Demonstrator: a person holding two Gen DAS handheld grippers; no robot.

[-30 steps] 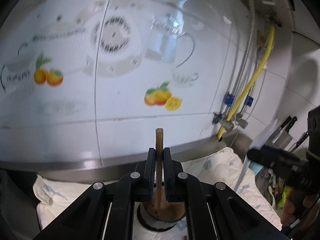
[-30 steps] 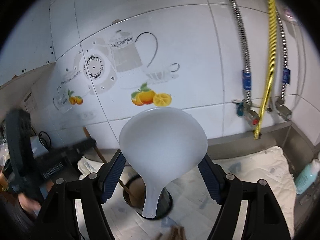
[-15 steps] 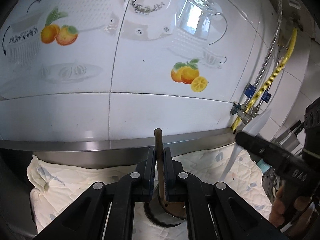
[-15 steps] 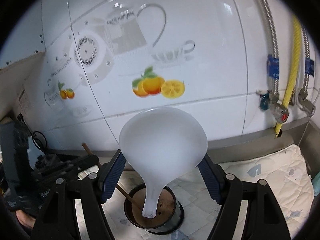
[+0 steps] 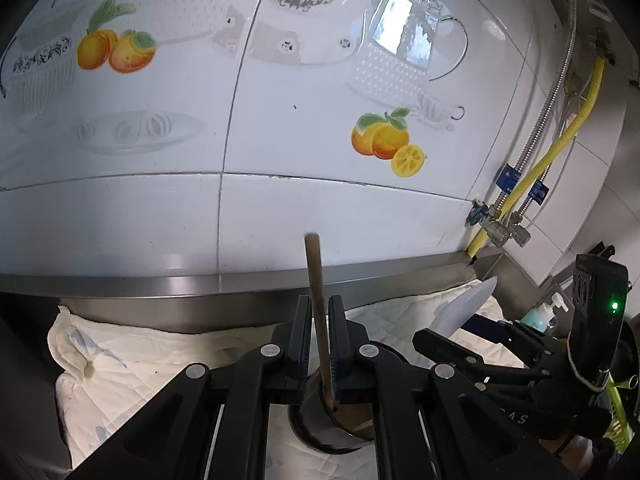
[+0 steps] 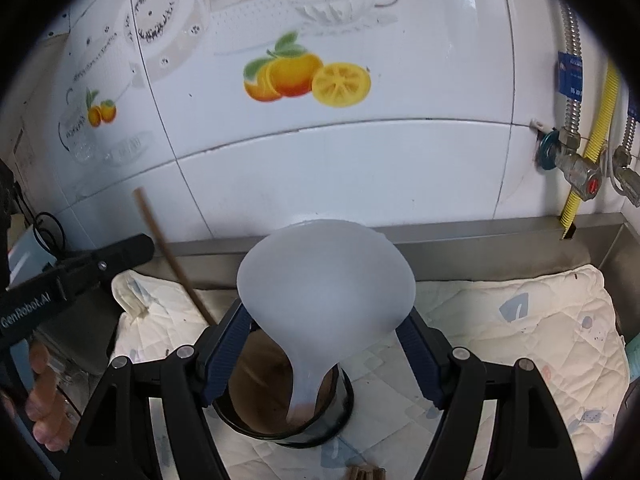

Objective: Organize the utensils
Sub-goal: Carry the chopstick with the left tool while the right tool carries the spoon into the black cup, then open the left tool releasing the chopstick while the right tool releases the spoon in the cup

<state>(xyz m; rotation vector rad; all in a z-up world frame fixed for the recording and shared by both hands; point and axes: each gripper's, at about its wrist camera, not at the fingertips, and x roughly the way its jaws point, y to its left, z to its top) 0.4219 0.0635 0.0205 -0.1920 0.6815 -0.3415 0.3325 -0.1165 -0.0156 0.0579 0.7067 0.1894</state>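
Observation:
My left gripper [image 5: 319,332] is shut on a brown wooden stick [image 5: 316,280] whose lower end stands inside the round dark-rimmed holder cup [image 5: 332,428]. My right gripper [image 6: 326,344] is shut on a white plastic rice paddle [image 6: 326,284], blade up, with its handle tip down inside the same cup [image 6: 280,412]. The stick [image 6: 168,256] and my left gripper [image 6: 80,268] show at the left of the right wrist view. The paddle [image 5: 466,308] and right gripper [image 5: 472,344] show at the right of the left wrist view.
The cup stands on a white quilted cloth [image 6: 520,320] on a steel counter against a tiled wall [image 5: 280,200]. Gas pipes and valves [image 6: 580,152] run down the right. A teal soap bottle [image 5: 540,316] stands at the far right. Brown utensil ends [image 6: 366,472] lie in front of the cup.
Both grippers have come lower and closer to the cup. The paddle's handle has gone down into the cup, and the stick now reaches deeper into it.

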